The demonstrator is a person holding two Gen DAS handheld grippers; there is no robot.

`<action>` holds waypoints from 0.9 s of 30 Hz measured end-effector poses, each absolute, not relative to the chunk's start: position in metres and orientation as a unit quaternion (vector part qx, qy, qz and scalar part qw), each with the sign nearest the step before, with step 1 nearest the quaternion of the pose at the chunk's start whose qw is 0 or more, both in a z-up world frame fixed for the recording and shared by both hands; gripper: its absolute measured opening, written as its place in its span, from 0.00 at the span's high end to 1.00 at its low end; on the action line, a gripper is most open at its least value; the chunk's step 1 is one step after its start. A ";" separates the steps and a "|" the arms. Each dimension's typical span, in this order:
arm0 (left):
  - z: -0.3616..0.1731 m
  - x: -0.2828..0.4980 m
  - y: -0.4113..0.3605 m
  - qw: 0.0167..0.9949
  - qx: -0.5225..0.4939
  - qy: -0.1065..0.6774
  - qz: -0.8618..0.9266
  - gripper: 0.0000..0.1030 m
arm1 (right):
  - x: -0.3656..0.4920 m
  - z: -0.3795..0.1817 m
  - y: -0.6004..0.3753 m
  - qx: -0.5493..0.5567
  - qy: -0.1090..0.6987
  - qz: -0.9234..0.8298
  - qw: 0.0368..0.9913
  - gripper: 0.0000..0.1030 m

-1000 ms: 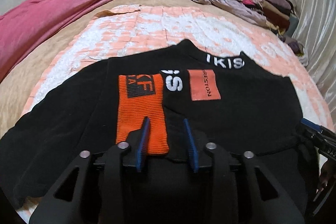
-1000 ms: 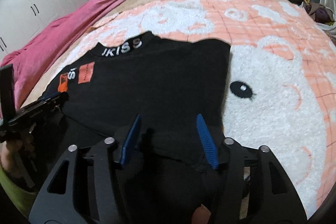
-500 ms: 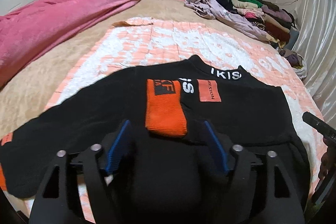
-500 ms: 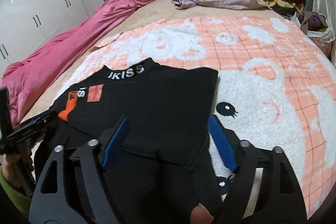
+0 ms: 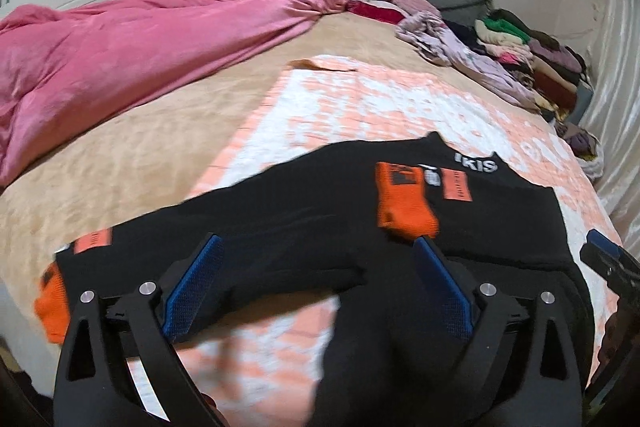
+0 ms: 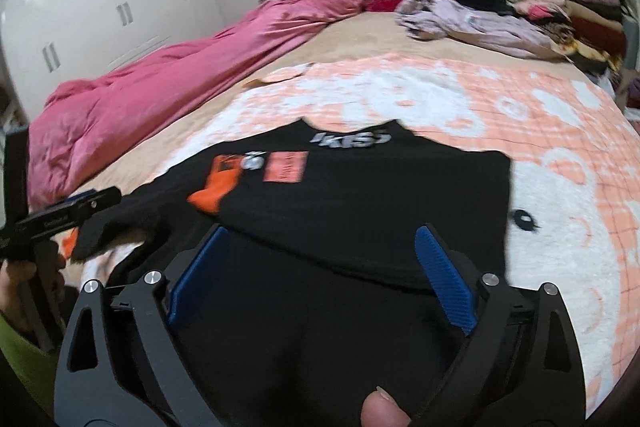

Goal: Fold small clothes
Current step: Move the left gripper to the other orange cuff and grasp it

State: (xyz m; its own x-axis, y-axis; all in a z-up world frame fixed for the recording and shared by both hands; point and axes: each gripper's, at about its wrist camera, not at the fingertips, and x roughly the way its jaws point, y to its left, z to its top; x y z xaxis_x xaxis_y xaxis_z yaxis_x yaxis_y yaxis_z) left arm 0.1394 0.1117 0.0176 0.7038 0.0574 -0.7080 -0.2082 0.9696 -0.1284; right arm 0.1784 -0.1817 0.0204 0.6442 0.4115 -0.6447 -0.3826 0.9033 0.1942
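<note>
Both grippers, left gripper (image 5: 316, 281) and right gripper (image 6: 322, 273), have pulled back, wide open and empty; black sweater (image 6: 360, 195) lies flat ahead, orange cuff (image 5: 404, 207) folded across.

Each handheld gripper has matte black plastic arms with triangular cut-outs, round silver screws at the pivots and ribbed blue rubber finger pads (image 5: 192, 283). The left black gripper (image 5: 316, 285) matches the right black gripper (image 6: 322, 277). A bare thumb tip (image 6: 382, 409) and a yellow-green sleeve (image 6: 20, 355) show.
</note>
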 end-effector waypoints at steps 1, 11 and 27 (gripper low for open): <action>0.018 0.135 0.119 0.917 -0.102 0.377 0.079 0.08 | 0.176 0.021 -0.171 0.012 0.361 0.226 0.905 0.14; 0.016 0.088 0.204 0.902 -0.133 0.378 0.161 0.08 | 0.150 0.018 -0.086 -0.027 0.369 0.287 0.883 0.13; -0.022 0.021 0.307 0.859 -0.231 0.399 0.223 0.12 | 0.144 0.021 -0.004 -0.065 0.369 0.297 0.878 0.13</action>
State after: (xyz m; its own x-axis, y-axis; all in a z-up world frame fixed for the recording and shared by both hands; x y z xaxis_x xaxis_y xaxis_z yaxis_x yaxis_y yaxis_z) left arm 0.0214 0.3071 -0.0224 0.5832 0.1986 -0.7877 -0.5662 0.7947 -0.2188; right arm 0.1443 -0.0041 0.0211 0.5505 0.4739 -0.6873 -0.5701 0.8148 0.1052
